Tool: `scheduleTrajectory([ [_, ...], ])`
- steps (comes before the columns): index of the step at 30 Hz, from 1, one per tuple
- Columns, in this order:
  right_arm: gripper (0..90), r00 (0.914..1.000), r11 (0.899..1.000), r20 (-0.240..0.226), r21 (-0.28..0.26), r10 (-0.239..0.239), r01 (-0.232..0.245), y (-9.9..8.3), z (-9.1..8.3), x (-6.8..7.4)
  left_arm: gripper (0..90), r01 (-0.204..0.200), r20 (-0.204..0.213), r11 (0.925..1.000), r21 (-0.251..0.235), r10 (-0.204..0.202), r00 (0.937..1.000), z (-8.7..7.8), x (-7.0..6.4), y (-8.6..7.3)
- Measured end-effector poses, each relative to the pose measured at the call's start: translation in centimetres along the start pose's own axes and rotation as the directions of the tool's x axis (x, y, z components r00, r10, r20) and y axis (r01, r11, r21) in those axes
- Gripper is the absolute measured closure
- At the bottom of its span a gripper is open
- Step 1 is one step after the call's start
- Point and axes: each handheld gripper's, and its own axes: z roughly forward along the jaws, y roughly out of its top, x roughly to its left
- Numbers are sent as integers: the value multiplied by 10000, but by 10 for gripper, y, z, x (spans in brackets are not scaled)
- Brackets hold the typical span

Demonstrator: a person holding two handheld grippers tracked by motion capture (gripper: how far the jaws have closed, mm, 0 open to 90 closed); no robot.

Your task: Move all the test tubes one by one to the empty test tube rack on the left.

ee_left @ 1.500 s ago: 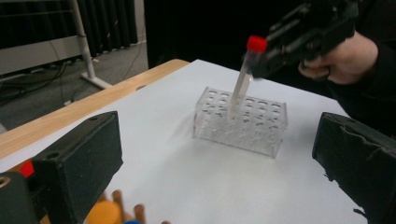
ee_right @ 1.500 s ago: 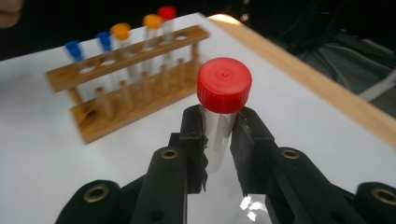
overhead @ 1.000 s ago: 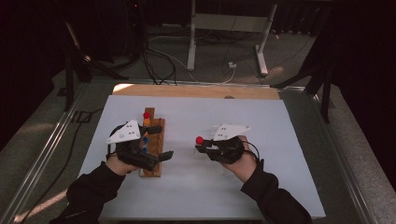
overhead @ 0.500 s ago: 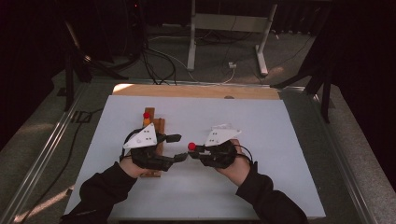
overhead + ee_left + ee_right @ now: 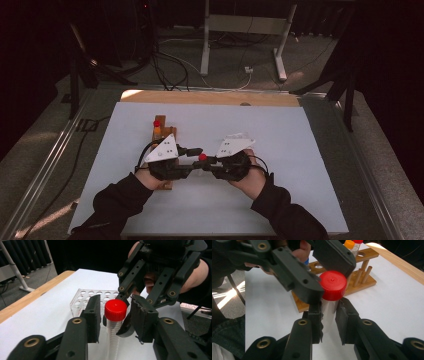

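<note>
A clear tube with a red cap [image 5: 202, 157] stands upright between the two grippers at the middle of the white table. My right gripper [image 5: 329, 306] is shut on the tube's body [image 5: 327, 305] just under the cap [image 5: 332, 285]. My left gripper [image 5: 116, 302] comes from the opposite side; its jaws stand open on either side of the red cap [image 5: 115, 310], with a small gap at each side. In the high view the left gripper [image 5: 196, 159] and right gripper [image 5: 207, 161] meet tip to tip.
A wooden tube rack [image 5: 161, 134] lies behind the left hand, holding a red-capped and an orange-capped tube [image 5: 349, 243]. A clear plastic rack with many holes [image 5: 93, 296] sits on the table beyond the right gripper. A wooden strip [image 5: 210, 97] edges the far side.
My left gripper has moved right, away from the wooden rack, and the right gripper has carried the tube left. The left jaws now straddle the cap.
</note>
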Motion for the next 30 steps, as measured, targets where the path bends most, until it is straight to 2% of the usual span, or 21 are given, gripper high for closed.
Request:
scheduleTrajectory([
  [5, 751, 10000, 10000, 33, 9, 38, -38, 0, 1, 0, 704, -132, -72, 9999, 71, 133, 9999, 1, 0, 1],
  [9, 750, 9999, 9999, 45, -32, 107, -107, 0, 1, 0, 714, -282, -149, 9996, 17, 282, 9995, 1, 0, 1],
  [15, 736, 9995, 9995, 276, -306, 121, -112, 2, -2, 1, 717, -186, -207, 9997, -173, 182, 9996, -2, 3, 5],
  [19, 635, 9985, 9972, 475, -703, 275, -241, 1, -8, 0, 718, -56, -350, 9995, -316, 45, 9994, -8, 9, 10],
  [21, 578, 9986, 9949, 390, -955, 371, -333, 0, -12, 0, 718, -42, -508, 9994, -333, 25, 9987, -13, 12, 13],
  [26, 345, 9965, 9910, 640, -1264, 529, -445, -3, -20, 1, 718, 166, -849, 9987, -486, -207, 9962, -23, 23, 17],
  [30, 203, 9945, 9897, 845, -1341, 624, -507, -8, -24, 3, 718, 223, -1134, 9984, -526, -281, 9932, -29, 33, 22],
])
